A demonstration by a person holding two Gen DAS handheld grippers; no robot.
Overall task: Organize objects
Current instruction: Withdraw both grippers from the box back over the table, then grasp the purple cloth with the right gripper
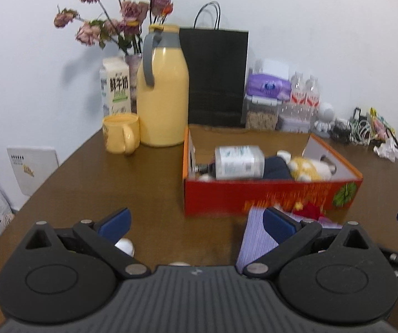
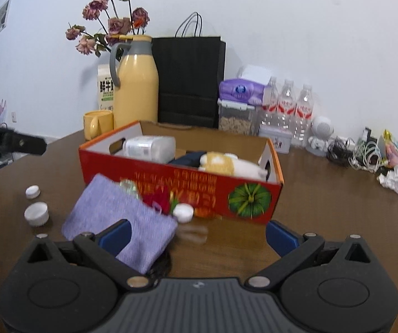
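While both claws, left claw [image 1: 196, 223] and right claw [image 2: 197, 236], hang released, the purple cloth [image 2: 118, 219] (loose white caps [image 2: 36, 213] beside) lies against the red box [image 2: 254, 197], probably awaiting boxing.

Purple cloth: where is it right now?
The purple cloth lies on the table before the red box, low left in the right wrist view, beside a white cap and the open right gripper.

Milk carton [image 1: 116, 88] reads 鲜牛奶 (box [image 2: 199, 191] print too blurred).
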